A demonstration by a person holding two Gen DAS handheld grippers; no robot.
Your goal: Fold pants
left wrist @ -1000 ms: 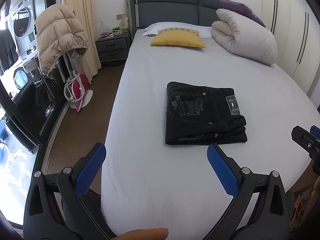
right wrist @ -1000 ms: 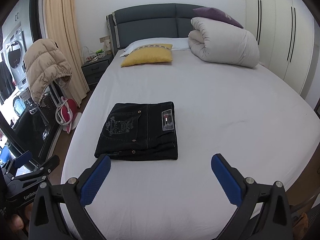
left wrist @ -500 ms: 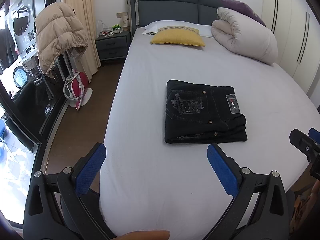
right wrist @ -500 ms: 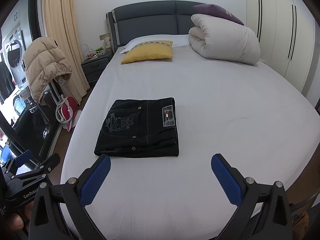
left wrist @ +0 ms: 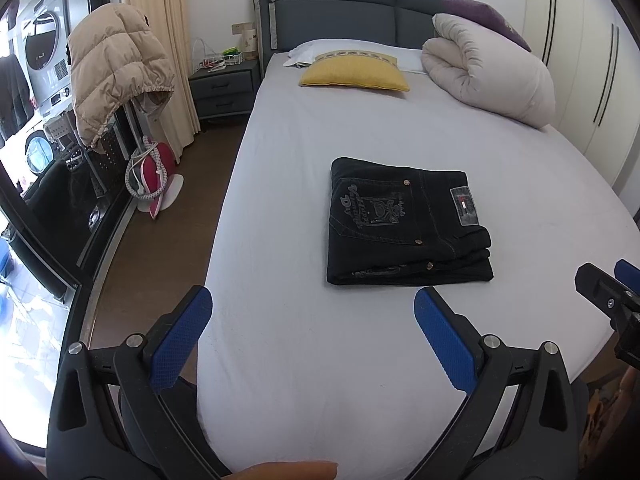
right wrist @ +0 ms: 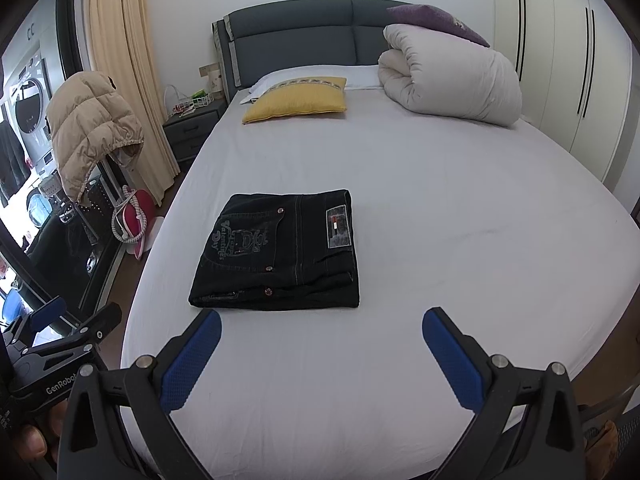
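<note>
A: What has changed in the last second?

B: Little. The pants (left wrist: 406, 226) lie as before, a squared black bundle on the bed (left wrist: 304, 360), and both views have drawn back and risen only slightly. The left gripper (left wrist: 314, 314) and the right gripper (right wrist: 322, 332) hang near the foot of the bed, short of the bundle, touching nothing. Both sets of jaws stand wide and hold nothing.

A: And for the task?

B: The folding looks finished. The layers are stacked, the edges roughly even, and neither tool is reaching in, so this reads as a retreat, not a fresh grasp.

A: Where is the bundle?

B: Mid-bed, nearer the left side, well apart from the yellow pillow (left wrist: 354, 74) and the rolled duvet (left wrist: 490, 76) at the head.

A: Which way does it point?

B: Its long axis seems to run across the bed. The patch (right wrist: 338, 227) end faces right, the embroidered pocket (right wrist: 242, 242) faces up, and the stacked edges face the grippers.
</note>
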